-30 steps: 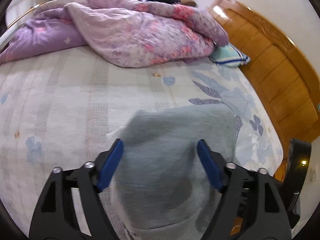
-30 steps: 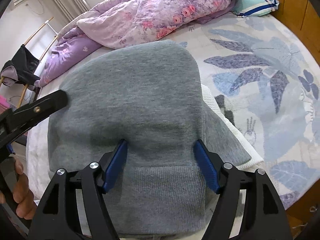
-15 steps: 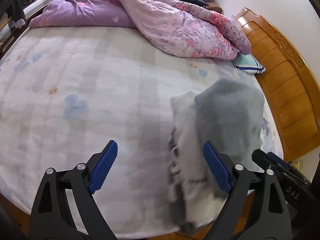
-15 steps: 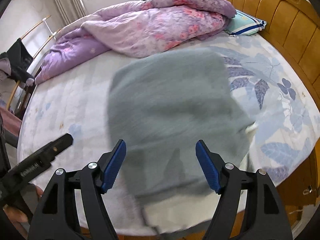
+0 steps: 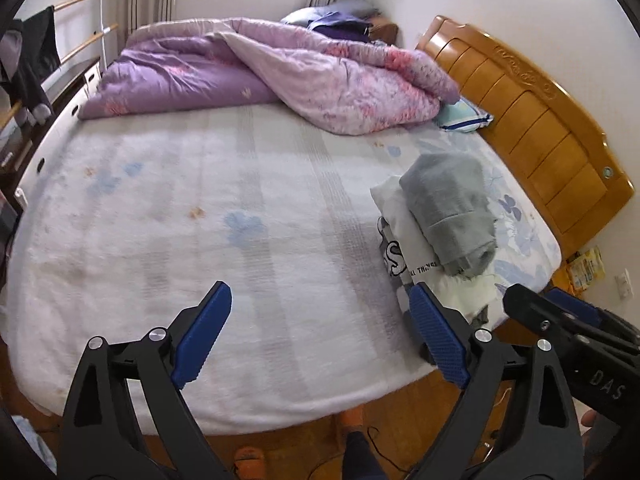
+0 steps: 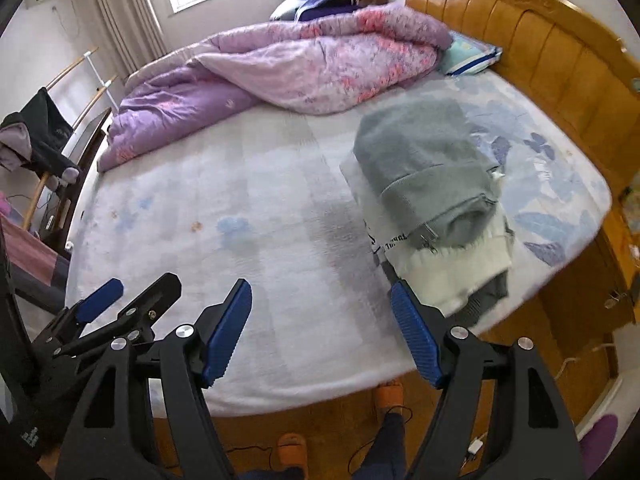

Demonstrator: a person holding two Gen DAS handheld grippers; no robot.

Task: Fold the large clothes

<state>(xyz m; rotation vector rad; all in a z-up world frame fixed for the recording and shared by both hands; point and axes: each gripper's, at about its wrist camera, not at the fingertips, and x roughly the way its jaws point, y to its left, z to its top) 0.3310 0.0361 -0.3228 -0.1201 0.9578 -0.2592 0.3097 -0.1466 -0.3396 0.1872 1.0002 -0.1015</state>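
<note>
Purple and pink floral quilt (image 5: 280, 76), puffy and crumpled, lies heaped across the far side of the bed (image 5: 200, 208), whose pale fleecy sheet shows faint blue flowers. Left gripper (image 5: 320, 336) hovers over the near edge, its ribbed blue jaws wide apart and holding nothing. Right of it, near the carved orange wooden headboard (image 5: 540, 120), the folded grey knit sweater (image 6: 424, 172) with a ribbed hem sits atop a folded white printed garment (image 6: 440, 268). Right gripper (image 6: 320, 328) hangs short of the stack, jaws likewise spread and bare. A teal pillow (image 6: 472, 56) peeks from under the quilt.
</note>
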